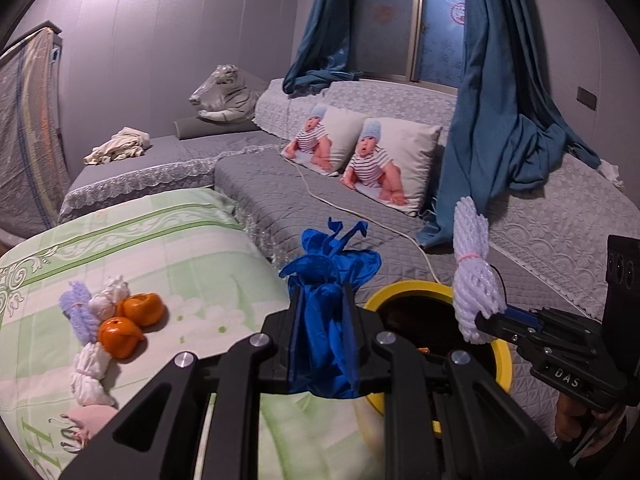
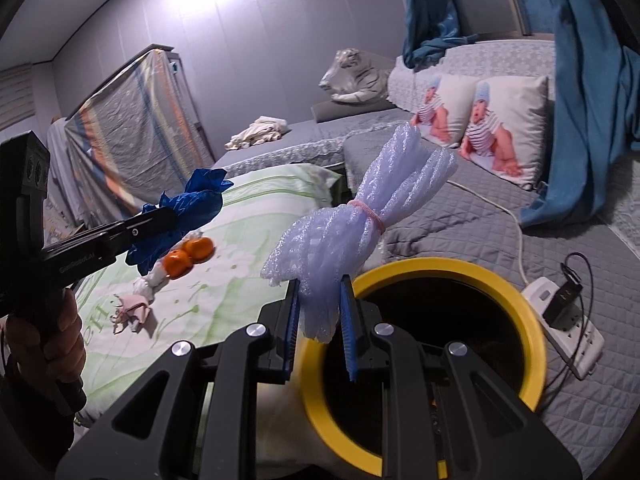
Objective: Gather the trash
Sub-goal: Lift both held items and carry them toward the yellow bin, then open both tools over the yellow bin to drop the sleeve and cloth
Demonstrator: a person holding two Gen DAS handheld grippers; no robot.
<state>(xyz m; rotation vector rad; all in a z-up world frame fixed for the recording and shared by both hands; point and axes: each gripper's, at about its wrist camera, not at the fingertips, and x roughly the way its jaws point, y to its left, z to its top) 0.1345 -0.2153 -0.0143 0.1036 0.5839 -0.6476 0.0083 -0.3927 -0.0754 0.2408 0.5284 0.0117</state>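
Note:
My left gripper is shut on a crumpled blue glove, held above the green sheet just left of the yellow-rimmed bin. In the right wrist view the glove shows at left. My right gripper is shut on a white foam net bundle tied with a pink band, held over the bin's near rim. That bundle also shows in the left wrist view. On the green sheet lie two orange peels, white foam bundles, a purple one and a pink scrap.
The bin stands on a grey quilted sofa. A white power strip with a black charger lies right of the bin, its cord running across the sofa. Two baby-print cushions, blue curtains, a plush tiger.

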